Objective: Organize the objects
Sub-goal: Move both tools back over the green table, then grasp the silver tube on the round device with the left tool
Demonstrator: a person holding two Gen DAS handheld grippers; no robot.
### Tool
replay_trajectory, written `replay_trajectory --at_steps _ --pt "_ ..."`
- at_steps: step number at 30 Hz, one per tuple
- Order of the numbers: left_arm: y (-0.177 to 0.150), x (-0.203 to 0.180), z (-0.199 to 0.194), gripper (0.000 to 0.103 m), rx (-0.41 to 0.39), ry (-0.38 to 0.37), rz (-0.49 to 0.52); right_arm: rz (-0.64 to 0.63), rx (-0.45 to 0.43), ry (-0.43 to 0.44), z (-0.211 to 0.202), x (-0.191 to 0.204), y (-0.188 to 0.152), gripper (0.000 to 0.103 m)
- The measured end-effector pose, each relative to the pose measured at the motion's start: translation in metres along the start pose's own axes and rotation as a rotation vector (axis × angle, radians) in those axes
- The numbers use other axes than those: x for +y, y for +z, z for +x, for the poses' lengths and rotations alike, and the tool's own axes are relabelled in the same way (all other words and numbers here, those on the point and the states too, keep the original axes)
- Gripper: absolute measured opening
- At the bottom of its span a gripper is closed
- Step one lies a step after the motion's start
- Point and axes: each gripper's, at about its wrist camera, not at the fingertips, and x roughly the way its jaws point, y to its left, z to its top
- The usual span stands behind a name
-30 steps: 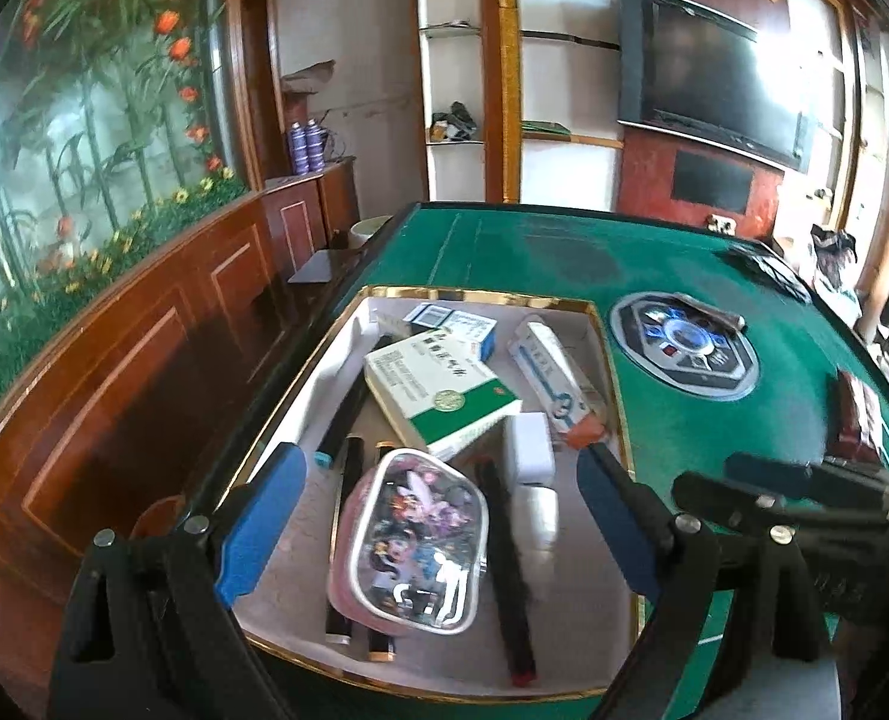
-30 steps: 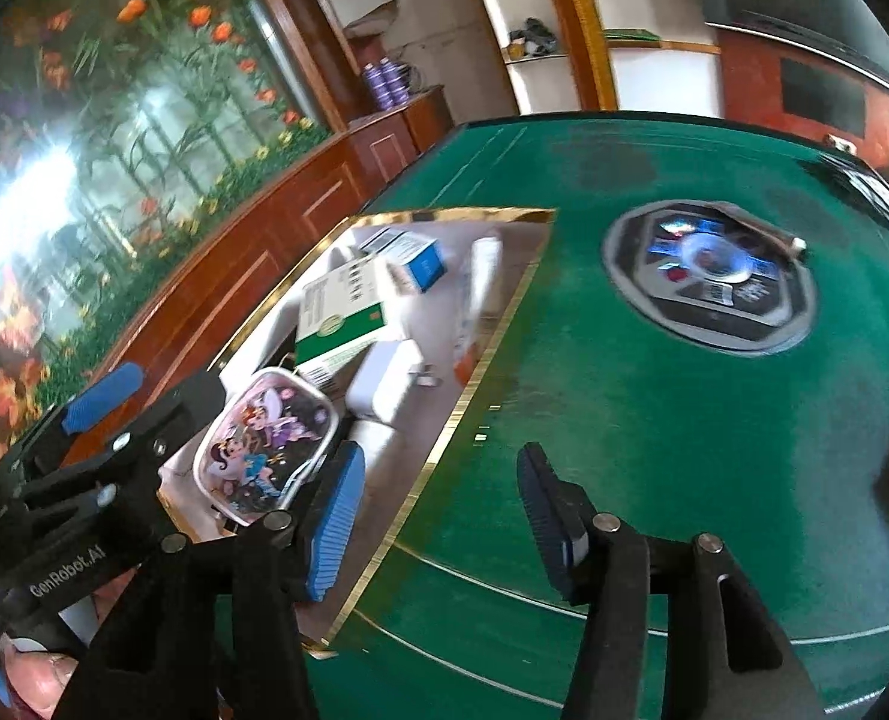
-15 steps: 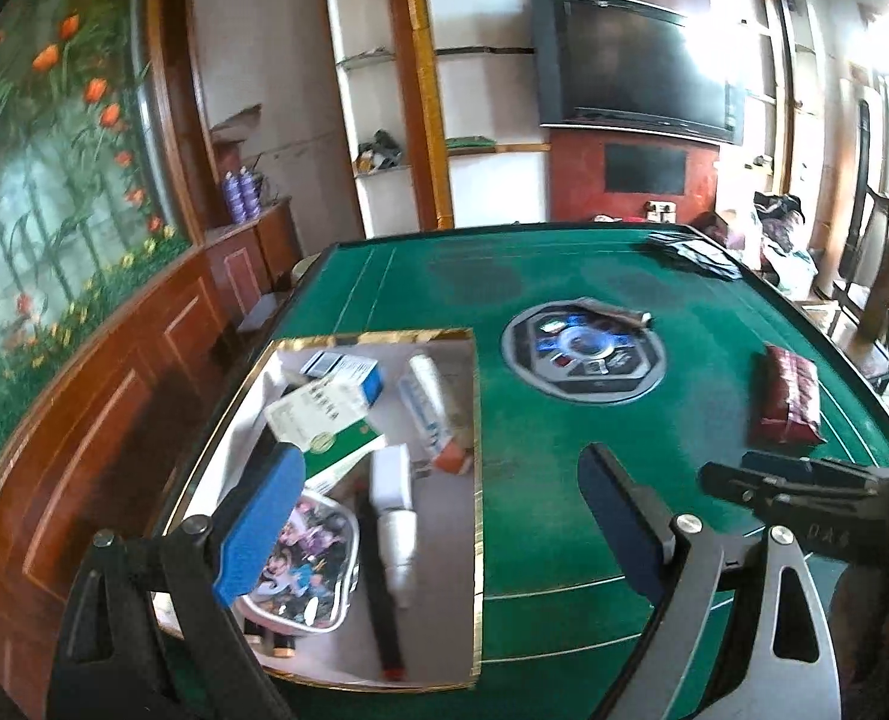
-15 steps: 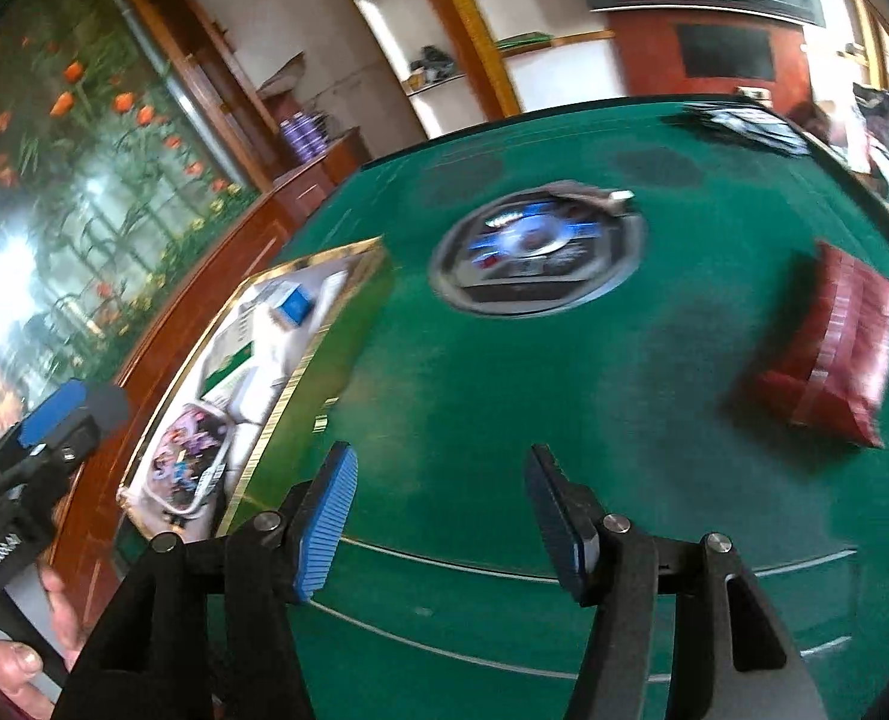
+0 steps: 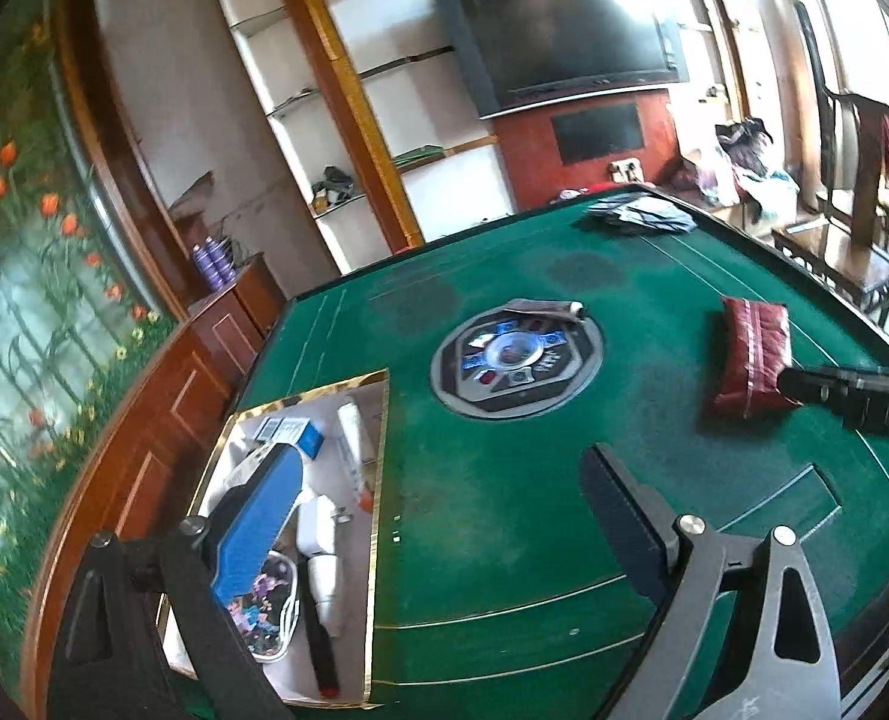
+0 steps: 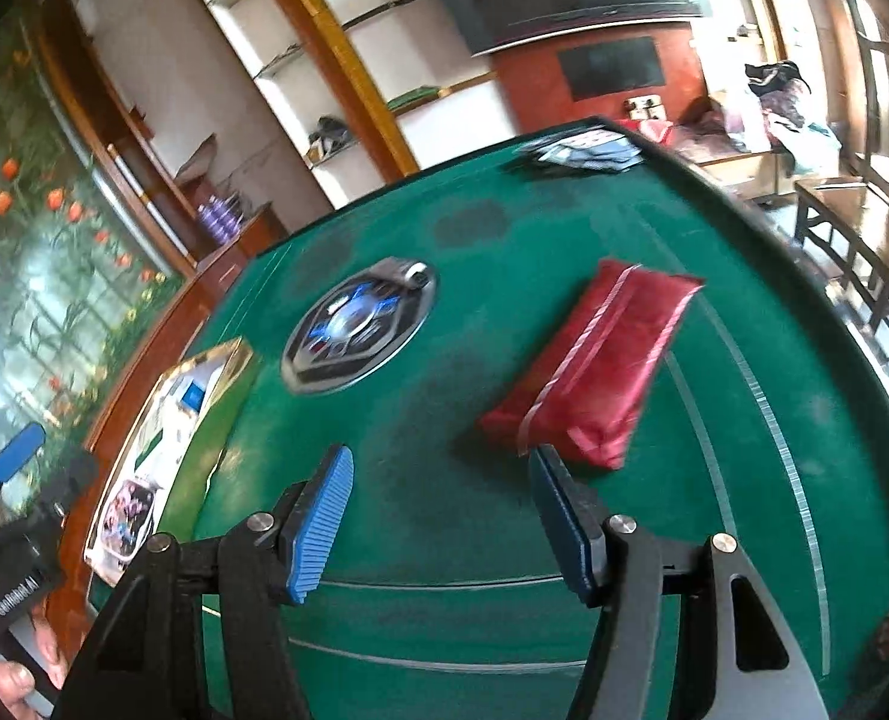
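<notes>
Left wrist view: the left gripper (image 5: 444, 516) hangs over the green table (image 5: 504, 510) with its jaws spread wide and nothing between them. Its blue pad (image 5: 258, 522) lies across the view of the tray (image 5: 378, 480), a gold-rimmed recess sunk into the table's left side. In the tray lie a cartoon pouch (image 5: 267, 612) at the near end, a white charger (image 5: 318, 525) just beside it, a black pen (image 5: 321, 642) along the right side, a white tube (image 5: 351, 438) further back and a blue box (image 5: 303, 435) at the far end. Right of the tray sits the round dial (image 5: 516, 360) in the table's middle. A red pouch (image 5: 747, 354) lies well to the right of it, flat on the felt, with the dark tip of the right gripper (image 5: 852, 396) touching or overlapping its near right corner. Cards (image 5: 639, 216) lie at the far edge

Right wrist view: the right gripper (image 6: 438, 516) is released, its jaws apart and empty. The red pouch (image 6: 594, 360) lies just ahead, its near end close to the right pad (image 6: 558, 516); whether they touch cannot be told through the blur. The dial (image 6: 357, 324) is to the pouch's left, the tray (image 6: 228, 384) further left, with the cartoon pouch (image 6: 129, 513) at its near end. The left gripper (image 6: 18, 468) shows at the left edge, held by a hand (image 6: 21, 666)
</notes>
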Motion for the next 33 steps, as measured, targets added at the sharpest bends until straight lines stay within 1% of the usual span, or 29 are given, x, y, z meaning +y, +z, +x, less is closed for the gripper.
replay_trajectory --at_steps 3,10,19,23,24,26,28,29,31,32,33 --pt "0.004 -0.015 0.001 0.093 0.004 -0.007 0.029 0.020 -0.016 -0.006 -0.006 -0.012 0.005 0.067" --pt "0.010 -0.036 0.009 0.093 0.030 -0.028 0.052 0.061 -0.037 -0.026 -0.014 -0.036 0.013 0.072" --pt "0.016 -0.050 0.036 0.093 0.089 -0.073 0.033 0.106 -0.043 -0.040 -0.010 -0.062 0.027 0.072" --pt "0.018 -0.052 0.055 0.093 0.121 -0.086 0.004 0.160 -0.052 -0.051 -0.017 -0.070 0.038 0.072" --pt "0.019 -0.052 0.059 0.093 0.125 -0.086 -0.005 0.186 -0.043 -0.056 -0.022 -0.069 0.040 0.072" --pt "0.022 -0.048 0.070 0.093 0.134 -0.088 -0.038 0.249 -0.030 -0.029 -0.044 -0.065 0.049 0.072" --pt "0.026 -0.043 0.082 0.093 0.147 -0.088 -0.078 0.264 -0.051 0.036 -0.074 -0.052 0.058 0.072" --pt "0.030 -0.041 0.087 0.093 0.150 -0.085 -0.096 0.245 -0.076 0.072 -0.096 -0.039 0.064 0.072" --pt "0.041 -0.036 0.102 0.093 0.155 -0.059 -0.124 0.173 -0.139 0.092 -0.134 -0.011 0.072 0.075" --pt "0.049 -0.034 0.112 0.093 0.163 -0.051 -0.139 0.121 -0.199 0.092 -0.159 0.006 0.074 0.080" --pt "0.055 -0.033 0.120 0.093 0.170 -0.055 -0.154 0.087 -0.250 0.092 -0.175 0.016 0.074 0.084"
